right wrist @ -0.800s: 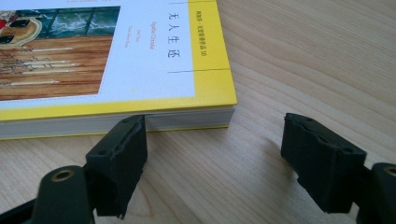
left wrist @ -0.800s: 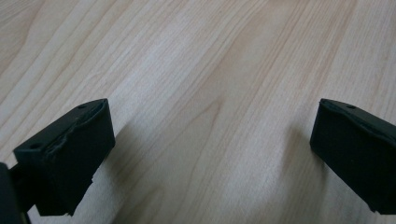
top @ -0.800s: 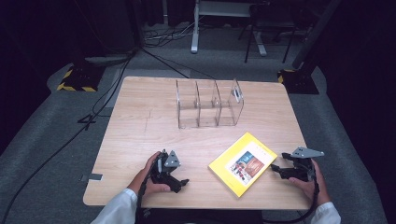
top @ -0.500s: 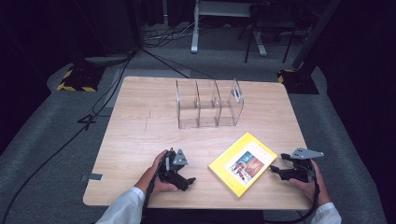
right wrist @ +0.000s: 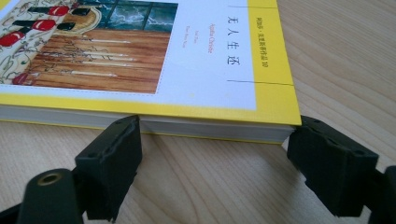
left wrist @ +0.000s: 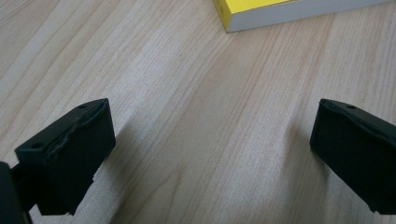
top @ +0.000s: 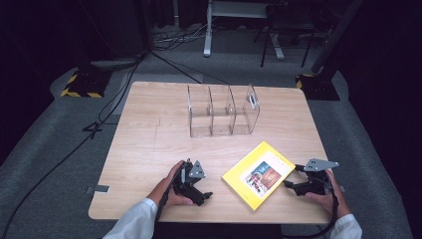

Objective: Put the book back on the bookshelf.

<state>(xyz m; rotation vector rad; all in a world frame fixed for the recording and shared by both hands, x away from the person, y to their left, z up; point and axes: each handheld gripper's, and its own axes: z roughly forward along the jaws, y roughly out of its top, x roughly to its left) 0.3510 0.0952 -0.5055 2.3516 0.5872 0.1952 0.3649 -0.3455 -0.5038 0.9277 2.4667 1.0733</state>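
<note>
A yellow book with a picture cover lies flat near the table's front edge, right of centre. My left gripper rests low on the wood to its left and points toward it; its jaws stand wide apart over bare table, and the book's corner shows beyond them. My right gripper sits at the book's right side. Its jaws are apart, level with the white page edge and just short of it, with nothing between them. Both grippers are open.
A clear acrylic organiser with three upright compartments stands at the back middle of the wooden table. Dark floor, cables and stand legs surround the table. The table's front edge lies just behind both hands.
My left gripper has slid a little to the right, toward the book. The right gripper and the book have stayed almost where they were.
</note>
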